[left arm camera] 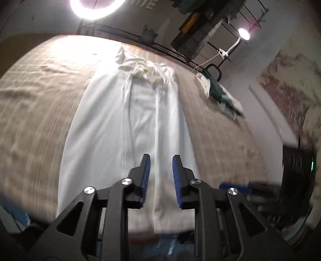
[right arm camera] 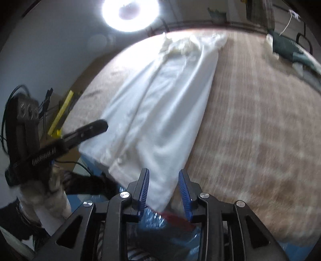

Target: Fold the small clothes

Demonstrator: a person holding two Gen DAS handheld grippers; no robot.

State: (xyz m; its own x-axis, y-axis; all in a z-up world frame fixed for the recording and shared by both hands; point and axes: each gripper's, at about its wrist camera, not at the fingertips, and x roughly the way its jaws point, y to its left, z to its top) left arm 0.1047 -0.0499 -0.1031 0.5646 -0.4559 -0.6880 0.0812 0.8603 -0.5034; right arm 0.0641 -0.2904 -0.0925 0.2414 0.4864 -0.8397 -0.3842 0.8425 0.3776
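A white garment, long like trousers point(left arm camera: 124, 124), lies flat and lengthwise on the beige woven table cover point(left arm camera: 36, 112), its bunched waist at the far end. My left gripper point(left arm camera: 161, 160) is open and empty just above the garment's near hem. In the right wrist view the same garment point(right arm camera: 160, 104) runs away from me. My right gripper point(right arm camera: 164, 174) is open, its fingers either side of the near right hem corner without holding it. The left gripper point(right arm camera: 80, 134) shows at the left, held in a hand.
A dark green and white folded cloth point(left arm camera: 220, 94) lies at the table's far right, also in the right wrist view point(right arm camera: 289, 52). A ring light point(right arm camera: 130, 14) shines beyond the far edge. Wire shelving point(left arm camera: 210, 28) stands behind. Blue plastic point(right arm camera: 156, 220) hangs below the near edge.
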